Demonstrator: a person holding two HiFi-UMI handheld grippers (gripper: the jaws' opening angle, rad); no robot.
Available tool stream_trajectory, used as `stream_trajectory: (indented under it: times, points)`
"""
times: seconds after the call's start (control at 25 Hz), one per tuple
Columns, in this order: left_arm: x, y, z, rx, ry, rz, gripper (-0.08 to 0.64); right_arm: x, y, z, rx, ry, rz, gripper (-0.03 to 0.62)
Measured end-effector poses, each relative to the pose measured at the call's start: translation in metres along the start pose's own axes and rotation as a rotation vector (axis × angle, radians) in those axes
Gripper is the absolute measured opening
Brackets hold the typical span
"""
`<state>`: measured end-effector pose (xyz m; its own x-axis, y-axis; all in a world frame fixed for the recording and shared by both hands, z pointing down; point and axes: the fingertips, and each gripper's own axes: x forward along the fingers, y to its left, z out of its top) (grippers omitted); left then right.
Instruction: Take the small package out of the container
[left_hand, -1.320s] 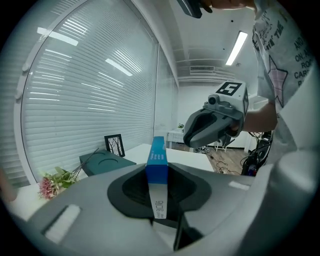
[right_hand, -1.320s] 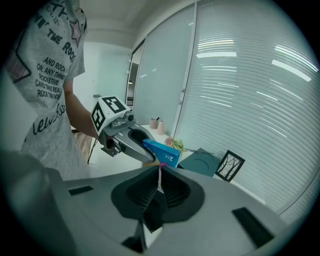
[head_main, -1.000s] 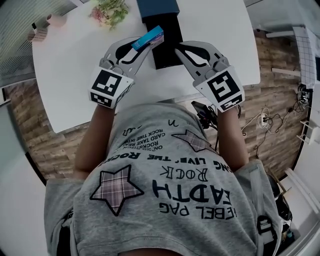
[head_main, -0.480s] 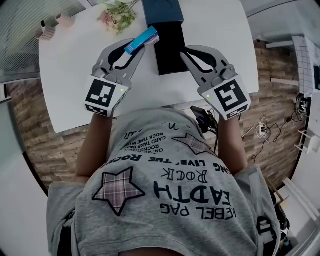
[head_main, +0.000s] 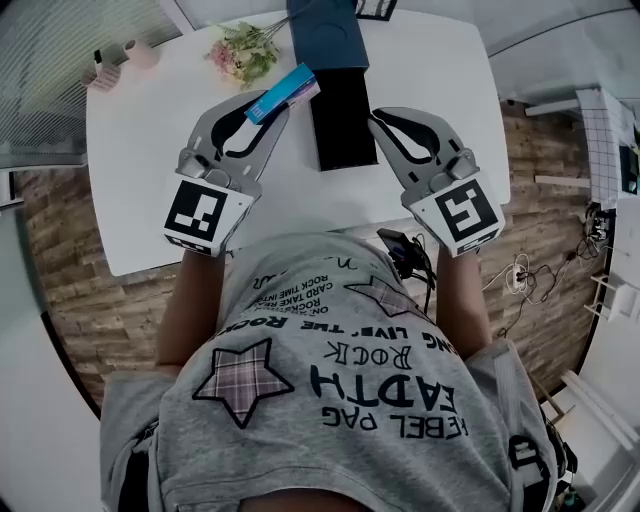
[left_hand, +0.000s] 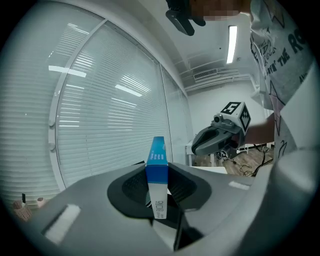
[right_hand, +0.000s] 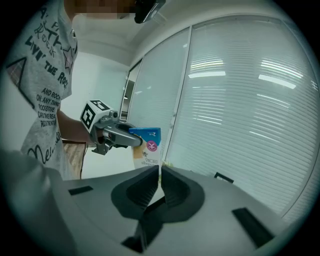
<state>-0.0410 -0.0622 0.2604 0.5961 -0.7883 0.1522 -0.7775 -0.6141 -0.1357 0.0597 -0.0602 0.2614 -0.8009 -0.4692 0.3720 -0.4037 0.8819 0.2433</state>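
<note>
Over the counter (head_main: 140, 170), the left gripper (head_main: 263, 103) pinches a blue-white box (head_main: 285, 91) in its jaws, print too tiny to read. Right gripper (head_main: 377, 120) jaws are closed on nothing.

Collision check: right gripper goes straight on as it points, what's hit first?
Probably the small blue-and-white package held in the left gripper: it shows just past the tips of the shut right gripper, but depth is unclear.

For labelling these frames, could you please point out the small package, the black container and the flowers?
small package (head_main: 285, 92), head view, blue upper face.
black container (head_main: 341, 125), head view, dark top surface.
flowers (head_main: 240, 52), head view, middle of the bunch.
</note>
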Motion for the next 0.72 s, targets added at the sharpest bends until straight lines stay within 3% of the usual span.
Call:
stream_trajectory:
  times: [0.24, 0.52, 0.72]
  points:
    - [-0.009, 0.011, 0.015, -0.015, -0.014, 0.024, 0.094, -0.005, 0.0, 0.028, -0.015, -0.057, -0.02, 0.025]
    - [-0.011, 0.014, 0.025, 0.1, 0.023, 0.046, 0.094, -0.012, -0.011, 0.041, 0.052, -0.118, -0.06, 0.025]
    - [-0.015, 0.014, 0.037, 0.098, -0.005, 0.05, 0.094, -0.02, -0.016, 0.05, 0.088, -0.152, -0.1, 0.025]
